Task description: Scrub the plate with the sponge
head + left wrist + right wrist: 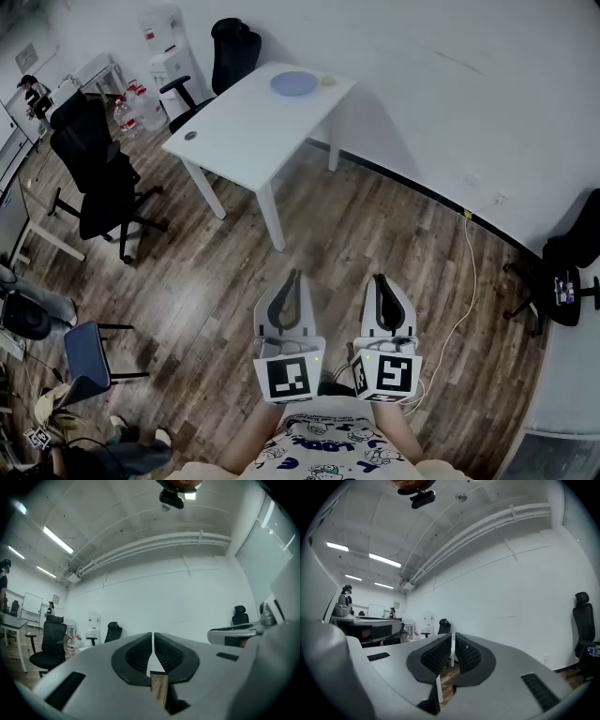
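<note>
Over the wood floor [234, 281], the approach seemed best made with the left tongs [294, 276] and right tongs [378, 278] kept level, and one opened only at the table [244, 131]. Both were shut, empty and touching nothing. The blue plate [294, 83] lay at the table's far end, with what was probably the sponge [328, 81] just beside it.

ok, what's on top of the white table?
The white table holds a blue plate, a sponge beside it, and a small dark round item near the opposite corner, too small to identify. Anything under the plate is covered.
</note>
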Tool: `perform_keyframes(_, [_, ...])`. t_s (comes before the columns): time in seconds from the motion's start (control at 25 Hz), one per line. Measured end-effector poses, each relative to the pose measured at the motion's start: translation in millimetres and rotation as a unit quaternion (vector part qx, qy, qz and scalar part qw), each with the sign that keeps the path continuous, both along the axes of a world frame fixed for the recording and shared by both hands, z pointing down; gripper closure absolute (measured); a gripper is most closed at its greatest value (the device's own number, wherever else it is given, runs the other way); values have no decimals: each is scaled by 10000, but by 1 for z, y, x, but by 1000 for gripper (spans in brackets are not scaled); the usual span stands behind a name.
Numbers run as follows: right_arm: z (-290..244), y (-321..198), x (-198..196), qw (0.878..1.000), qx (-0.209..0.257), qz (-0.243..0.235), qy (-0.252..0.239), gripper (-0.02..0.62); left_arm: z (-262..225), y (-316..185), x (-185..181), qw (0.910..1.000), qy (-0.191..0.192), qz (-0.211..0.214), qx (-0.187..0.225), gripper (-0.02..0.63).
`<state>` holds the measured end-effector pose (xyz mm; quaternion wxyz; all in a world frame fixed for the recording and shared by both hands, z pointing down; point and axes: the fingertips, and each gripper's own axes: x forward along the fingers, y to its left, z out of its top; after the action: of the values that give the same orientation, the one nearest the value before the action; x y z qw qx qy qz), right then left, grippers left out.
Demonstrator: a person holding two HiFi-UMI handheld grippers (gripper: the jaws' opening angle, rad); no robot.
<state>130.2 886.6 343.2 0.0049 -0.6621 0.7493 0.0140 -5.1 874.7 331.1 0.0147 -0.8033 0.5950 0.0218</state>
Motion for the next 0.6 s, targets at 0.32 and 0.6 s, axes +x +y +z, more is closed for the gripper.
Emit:
perform_keyframes(0.32, [2,-8,-4,10000,-25,-17,-5,557,2,-7,-5,10000,11,-27,-9,583])
perform_keyframes(0.6, [3,-6,-9,9999,-52,-95,-44,557,3,-6,-10,10000,-2,-67,-29,583])
